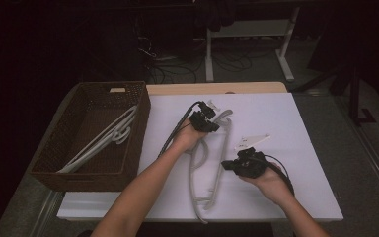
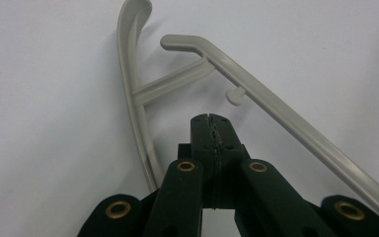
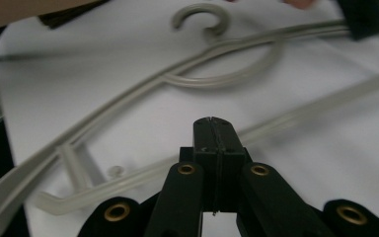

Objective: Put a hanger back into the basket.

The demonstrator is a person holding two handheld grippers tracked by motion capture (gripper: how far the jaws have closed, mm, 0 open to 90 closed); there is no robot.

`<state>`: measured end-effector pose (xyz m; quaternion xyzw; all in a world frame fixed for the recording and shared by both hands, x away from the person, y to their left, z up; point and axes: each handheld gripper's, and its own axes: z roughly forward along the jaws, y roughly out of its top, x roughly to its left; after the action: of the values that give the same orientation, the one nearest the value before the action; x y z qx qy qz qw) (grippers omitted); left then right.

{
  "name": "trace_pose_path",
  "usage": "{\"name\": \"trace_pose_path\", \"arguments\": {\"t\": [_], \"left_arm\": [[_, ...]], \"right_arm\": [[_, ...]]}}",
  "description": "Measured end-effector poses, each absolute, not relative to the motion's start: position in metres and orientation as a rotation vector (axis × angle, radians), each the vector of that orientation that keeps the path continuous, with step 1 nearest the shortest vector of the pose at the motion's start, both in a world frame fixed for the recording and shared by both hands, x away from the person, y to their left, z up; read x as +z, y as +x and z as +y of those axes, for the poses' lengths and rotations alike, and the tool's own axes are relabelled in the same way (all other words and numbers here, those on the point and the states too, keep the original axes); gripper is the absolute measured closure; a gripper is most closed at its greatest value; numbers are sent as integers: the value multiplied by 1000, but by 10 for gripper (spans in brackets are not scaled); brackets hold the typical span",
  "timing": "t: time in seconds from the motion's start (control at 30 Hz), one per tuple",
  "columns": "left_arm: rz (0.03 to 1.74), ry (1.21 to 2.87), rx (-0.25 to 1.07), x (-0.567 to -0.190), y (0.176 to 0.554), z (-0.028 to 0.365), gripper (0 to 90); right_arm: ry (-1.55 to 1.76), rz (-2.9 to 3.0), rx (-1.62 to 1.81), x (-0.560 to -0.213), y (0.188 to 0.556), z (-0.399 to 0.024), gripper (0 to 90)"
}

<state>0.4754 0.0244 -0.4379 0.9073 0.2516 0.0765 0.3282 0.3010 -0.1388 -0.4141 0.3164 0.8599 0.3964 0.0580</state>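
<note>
At the left of the high view, a dark woven basket (image 1: pixel 92 168) sits on the left edge of the table (image 1: pixel 301 197), which is covered in white. Inside the basket, pale grey hangers (image 1: pixel 103 140) lie slanted, reaching from the near left corner towards the far right side.

Right of the basket, near the middle of the table, the left gripper (image 1: pixel 208 122) is held over the far end of a single grey plastic hanger (image 1: pixel 217 168) lying flat on the white surface. In the left gripper view its black jaws are pressed fully together with nothing between them, their tips just above the hanger's end (image 2: pixel 187 47).

Further right and closer to the person, the right gripper (image 1: pixel 232 166) sits just beside the hanger's long arm. Its jaws are likewise closed tight and empty, pointing across the hanger towards its hook (image 3: pixel 200 17).
</note>
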Motion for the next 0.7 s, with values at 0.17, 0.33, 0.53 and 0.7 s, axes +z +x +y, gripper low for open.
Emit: {"name": "trace_pose_path", "arguments": {"t": [0.17, 0.33, 0.53, 0.7], "left_arm": [[675, 2395, 217, -444, 480, 21, 900], [685, 2407, 229, -447, 482, 22, 900], [693, 2421, 242, -447, 485, 26, 900], [703, 2446, 273, -446, 483, 30, 900]], "right_arm": [[872, 2677, 1189, -418, 294, -113, 888], [811, 2749, 1125, -427, 290, -90, 888], [783, 2801, 1020, -436, 288, -83, 888], [799, 2796, 961, -438, 289, -89, 888]]}}
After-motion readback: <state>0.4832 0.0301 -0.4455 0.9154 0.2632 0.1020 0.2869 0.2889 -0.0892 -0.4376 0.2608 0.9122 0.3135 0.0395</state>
